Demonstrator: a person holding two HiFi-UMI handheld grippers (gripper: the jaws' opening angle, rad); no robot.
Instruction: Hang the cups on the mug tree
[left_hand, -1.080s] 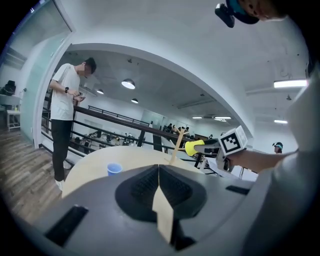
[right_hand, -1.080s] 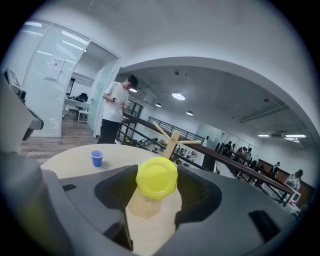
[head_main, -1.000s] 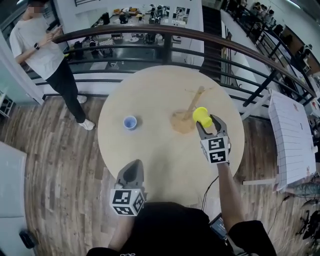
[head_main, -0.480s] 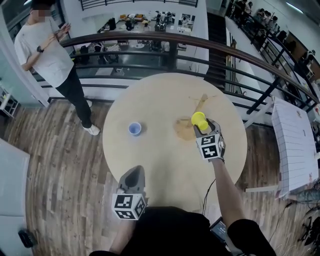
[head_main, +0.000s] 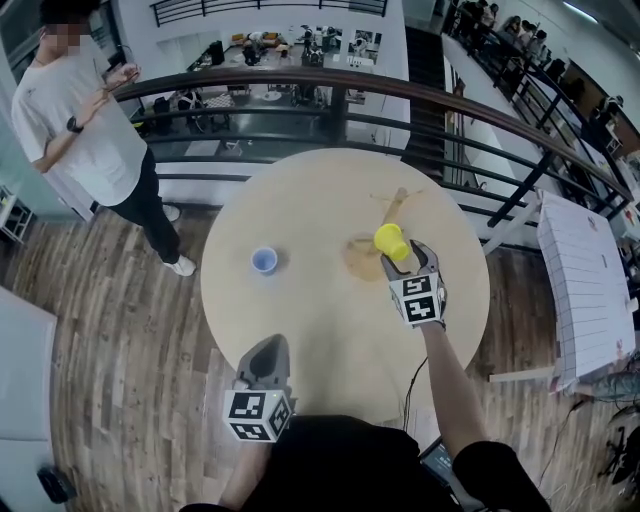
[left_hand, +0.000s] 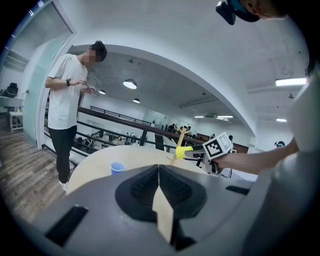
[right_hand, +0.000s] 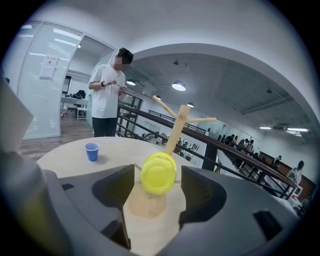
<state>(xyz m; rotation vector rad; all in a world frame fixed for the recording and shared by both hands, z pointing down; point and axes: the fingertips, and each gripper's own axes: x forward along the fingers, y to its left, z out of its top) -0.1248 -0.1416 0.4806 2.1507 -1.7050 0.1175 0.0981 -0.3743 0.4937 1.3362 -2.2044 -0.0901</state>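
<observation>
A small bright yellow plastic cup (head_main: 390, 241) lies on its side against the wooden mug tree (head_main: 394, 204) trunk, round base facing the right gripper (head_main: 405, 254); that claw has just been opening and stands spread either side of it, not touching; a blue cup (head_main: 264, 261) stands upright on the round table (head_main: 300, 330); the left gripper (head_main: 265, 347) is pressed together, empty.

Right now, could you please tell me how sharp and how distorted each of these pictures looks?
Head view: sharp and evenly lit, though the wide lens bows the railing. Left gripper view: fisheye with black corners; the shut left tongs look soft up close. Right gripper view: same dark vignette; the yellow cup is sharp.
</observation>
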